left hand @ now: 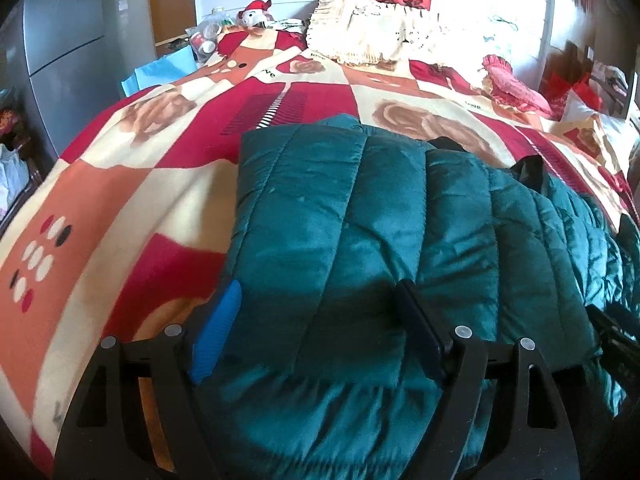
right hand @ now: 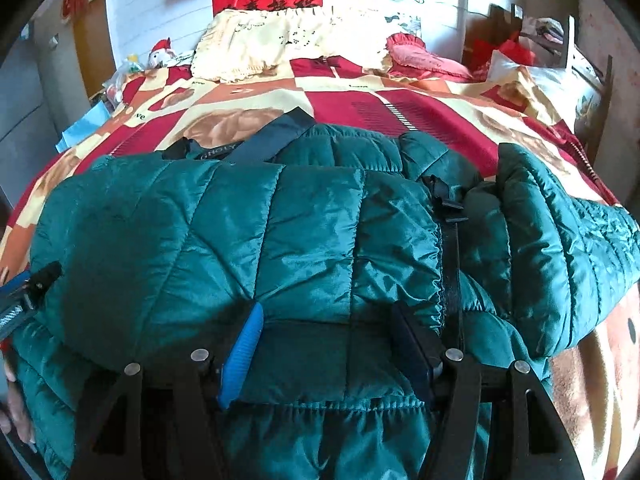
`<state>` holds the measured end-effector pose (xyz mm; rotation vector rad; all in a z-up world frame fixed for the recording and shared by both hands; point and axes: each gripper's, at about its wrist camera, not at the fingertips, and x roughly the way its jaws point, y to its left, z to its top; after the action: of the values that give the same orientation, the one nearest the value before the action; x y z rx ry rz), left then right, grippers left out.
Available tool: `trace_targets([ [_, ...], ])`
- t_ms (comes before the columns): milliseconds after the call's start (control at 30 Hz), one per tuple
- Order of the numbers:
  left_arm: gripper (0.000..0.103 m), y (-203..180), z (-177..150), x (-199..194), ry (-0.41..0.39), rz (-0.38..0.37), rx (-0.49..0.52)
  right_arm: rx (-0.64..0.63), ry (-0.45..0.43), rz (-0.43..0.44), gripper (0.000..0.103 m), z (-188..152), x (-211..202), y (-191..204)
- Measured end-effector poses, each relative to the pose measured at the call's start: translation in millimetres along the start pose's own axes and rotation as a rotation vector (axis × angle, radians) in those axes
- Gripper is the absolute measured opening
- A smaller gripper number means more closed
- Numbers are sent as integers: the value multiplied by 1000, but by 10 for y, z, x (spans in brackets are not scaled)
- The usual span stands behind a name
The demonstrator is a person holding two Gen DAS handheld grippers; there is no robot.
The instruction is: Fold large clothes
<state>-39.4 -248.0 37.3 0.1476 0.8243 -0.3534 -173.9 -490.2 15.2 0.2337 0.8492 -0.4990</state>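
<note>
A teal quilted puffer jacket [left hand: 360, 220] [right hand: 240, 220] lies folded across the bed, collar and label [right hand: 224, 152] towards the pillows. A black strap with a buckle [right hand: 448, 208] crosses it, and one sleeve [right hand: 560, 240] sticks out to the right. My left gripper [left hand: 320, 320] stands open and wide over the jacket's near left part. Its blue pad [left hand: 218, 332] sits at the jacket's left edge, and the fabric between the pads looks slack. My right gripper [right hand: 330, 346] has its pads sunk into a thick fold near the front hem. The left gripper's tip [right hand: 28, 288] shows at the far left.
A red, cream and orange blanket [left hand: 120, 200] [right hand: 360, 108] covers the bed. At the head lie a cream frilled pillow [left hand: 368, 32] and a pink heart cushion [left hand: 512, 88]. A grey wardrobe [left hand: 60, 40] stands to the left. A hand [right hand: 12, 400] shows at the left edge.
</note>
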Motion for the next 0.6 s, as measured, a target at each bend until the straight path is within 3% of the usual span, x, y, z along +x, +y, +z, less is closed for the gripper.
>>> trace_targets([
  [167, 80, -88, -162, -490, -105, 24, 69, 13, 56, 30, 63, -43, -254, -47],
  [433, 80, -176, -86, -1056, -284, -25, 50, 124, 63, 100, 69, -366, -731, -285],
  [600, 80, -180, 23, -1089, -206, -27, 39, 138, 55, 131, 69, -466, -946, -365],
])
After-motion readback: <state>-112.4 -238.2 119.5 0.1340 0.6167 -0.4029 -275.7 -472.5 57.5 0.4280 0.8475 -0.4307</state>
